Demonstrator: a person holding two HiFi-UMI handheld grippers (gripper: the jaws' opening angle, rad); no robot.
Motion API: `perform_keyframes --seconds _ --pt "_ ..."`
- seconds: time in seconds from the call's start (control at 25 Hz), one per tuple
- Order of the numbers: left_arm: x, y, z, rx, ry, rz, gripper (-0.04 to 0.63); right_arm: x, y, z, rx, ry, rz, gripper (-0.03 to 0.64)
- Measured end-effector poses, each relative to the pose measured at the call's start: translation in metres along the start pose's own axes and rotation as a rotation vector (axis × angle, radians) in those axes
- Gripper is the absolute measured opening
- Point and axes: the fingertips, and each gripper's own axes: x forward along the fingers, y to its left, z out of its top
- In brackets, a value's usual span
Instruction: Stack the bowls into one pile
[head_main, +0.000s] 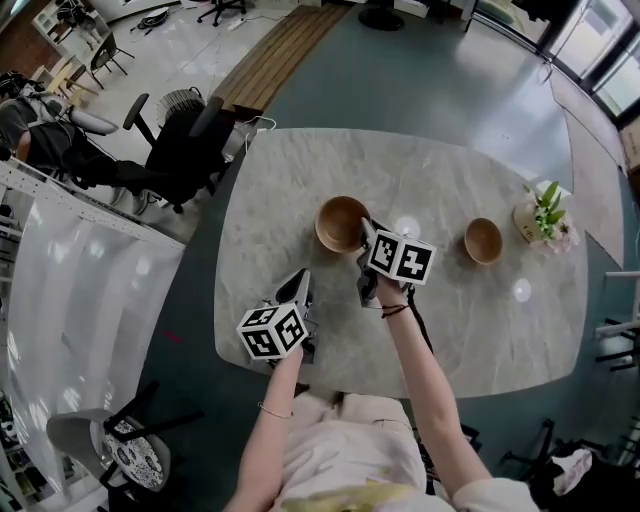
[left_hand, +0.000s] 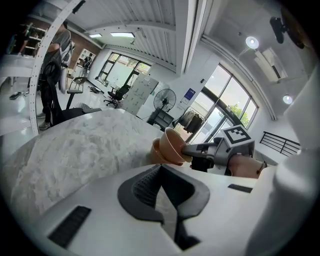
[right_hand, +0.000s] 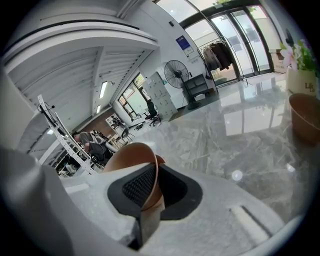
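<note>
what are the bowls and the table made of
Bowls: likely wood or a wood-look material with a matte finish. They are an even tan-brown, thin-walled and without shine. No grain can be made out, so this stays open. Table: marble or a marble-look top, polished. It is pale grey with darker veins and mirrors the ceiling lights.

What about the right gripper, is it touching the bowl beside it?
Touching. The right gripper view shows the right gripper pinching that bowl by its rim.

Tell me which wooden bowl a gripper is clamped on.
The bowl at the middle of the table: the right gripper pinches its rim. The other bowl sits free beside the potted plant.
</note>
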Motion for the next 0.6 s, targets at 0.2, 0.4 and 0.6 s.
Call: perform_keyframes --seconds 0.2,0.4,0.6 --pt "0.006 0.005 -0.001 -0.009 0.013 0.001 0.000 0.011 -0.003 0.000 -0.053 0.020 -0.037 0.028" --pt "0.010 0.008 -0.003 -0.014 0.022 -0.001 0.000 0.019 0.004 0.003 -0.152 0.028 -0.042 0.028" --pt "0.013 0.009 -0.004 -0.017 0.029 -0.003 0.000 0.020 0.008 0.002 -0.244 0.034 -0.061 0.028"
